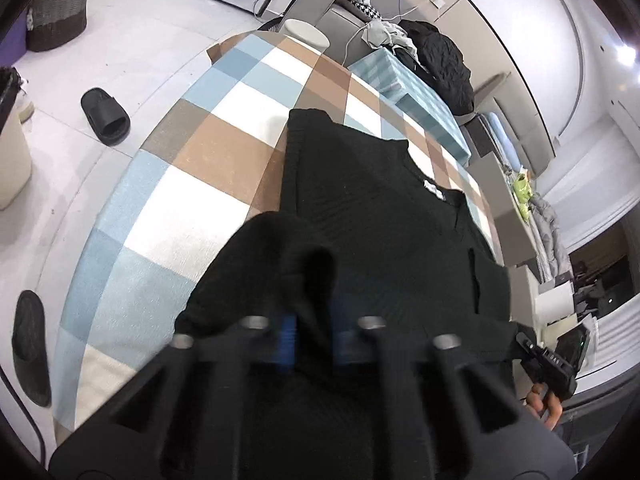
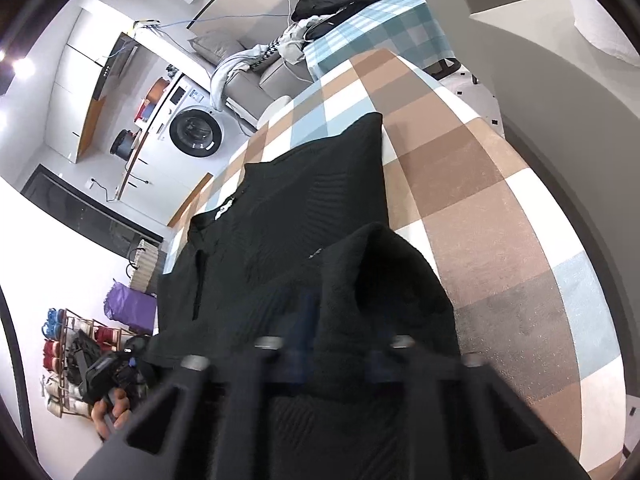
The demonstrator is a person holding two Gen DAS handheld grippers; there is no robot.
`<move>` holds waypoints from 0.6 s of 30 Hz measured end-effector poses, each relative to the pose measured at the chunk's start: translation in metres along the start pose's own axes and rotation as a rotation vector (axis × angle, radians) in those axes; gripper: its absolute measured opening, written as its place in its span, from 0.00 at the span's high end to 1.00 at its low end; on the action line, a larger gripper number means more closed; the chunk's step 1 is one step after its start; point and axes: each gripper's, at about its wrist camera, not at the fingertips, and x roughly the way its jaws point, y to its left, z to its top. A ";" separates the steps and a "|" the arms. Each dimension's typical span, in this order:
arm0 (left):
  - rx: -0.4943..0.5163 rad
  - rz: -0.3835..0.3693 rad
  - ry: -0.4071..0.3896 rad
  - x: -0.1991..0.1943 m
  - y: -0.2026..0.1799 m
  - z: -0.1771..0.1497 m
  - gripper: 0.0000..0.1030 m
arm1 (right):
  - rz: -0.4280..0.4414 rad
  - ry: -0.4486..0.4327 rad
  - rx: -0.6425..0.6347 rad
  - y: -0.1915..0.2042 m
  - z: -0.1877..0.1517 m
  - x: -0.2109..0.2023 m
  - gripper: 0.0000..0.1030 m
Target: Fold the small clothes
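A black knit sweater (image 1: 360, 184) lies spread on the checked tablecloth (image 1: 208, 168), with a white label (image 1: 434, 190) at its neckline. In the left wrist view, my left gripper (image 1: 316, 336) is shut on a bunched fold of the sweater's near edge, and fabric rises between the blue pads (image 1: 289, 334). My right gripper (image 1: 524, 342) shows at the far right, held by a hand. In the right wrist view, my right gripper (image 2: 340, 354) is shut on the other near corner of the sweater (image 2: 304, 208). My left gripper (image 2: 132, 354) appears low on the left.
Two black slippers (image 1: 106, 116) lie on the white floor to the left, near a woven basket (image 1: 60, 12). Beyond the table stand a white stool (image 1: 306, 34), a grey sofa with clothes and a black jacket (image 1: 444, 64), and a washing machine (image 2: 196, 130).
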 end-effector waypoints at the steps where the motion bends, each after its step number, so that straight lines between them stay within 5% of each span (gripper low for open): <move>1: 0.001 -0.010 -0.017 -0.003 -0.001 0.001 0.96 | 0.019 -0.003 0.004 0.001 0.001 -0.002 0.92; 10: 0.026 -0.078 -0.136 -0.008 -0.026 0.069 0.96 | 0.162 -0.025 0.110 0.011 0.069 -0.004 0.93; 12: -0.002 -0.058 -0.162 0.001 -0.023 0.087 0.88 | 0.193 -0.038 0.176 0.004 0.090 0.010 0.86; 14: -0.017 -0.010 -0.163 0.008 -0.019 0.099 0.58 | 0.173 -0.049 0.234 -0.007 0.108 0.023 0.54; 18: -0.036 0.044 -0.156 0.012 -0.005 0.100 0.51 | 0.080 -0.071 0.224 -0.015 0.118 0.023 0.50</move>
